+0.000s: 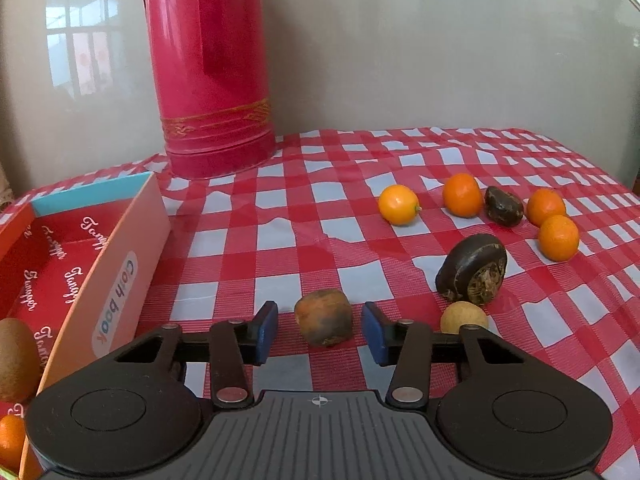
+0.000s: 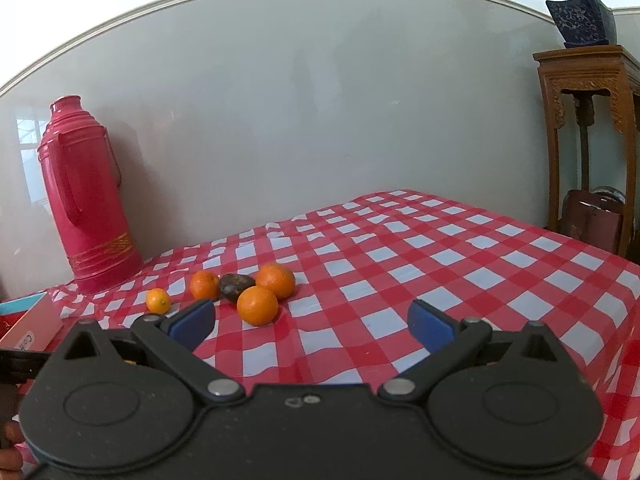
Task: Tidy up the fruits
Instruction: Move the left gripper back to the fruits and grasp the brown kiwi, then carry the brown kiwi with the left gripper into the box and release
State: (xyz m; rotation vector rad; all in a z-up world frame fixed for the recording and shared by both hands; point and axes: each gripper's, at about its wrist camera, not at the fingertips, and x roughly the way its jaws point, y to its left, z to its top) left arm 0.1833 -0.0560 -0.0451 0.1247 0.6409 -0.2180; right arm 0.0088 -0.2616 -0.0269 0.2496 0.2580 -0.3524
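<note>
Probably light and firm, slightly rough: brown-orange fruit (image 1: 324, 322) right of the box (image 1: 120, 264), best pinched across its middle, left gripper (image 1: 320, 330) jaws straddling untouching, right gripper (image 2: 312, 324) wide open.

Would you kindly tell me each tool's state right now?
Left tool: open around the brownish fruit, pads not touching.
Right tool: open, empty.

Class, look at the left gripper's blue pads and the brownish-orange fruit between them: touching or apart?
Apart. The left wrist view shows checked cloth on both sides between the left gripper pads and the brownish-orange fruit.
</note>
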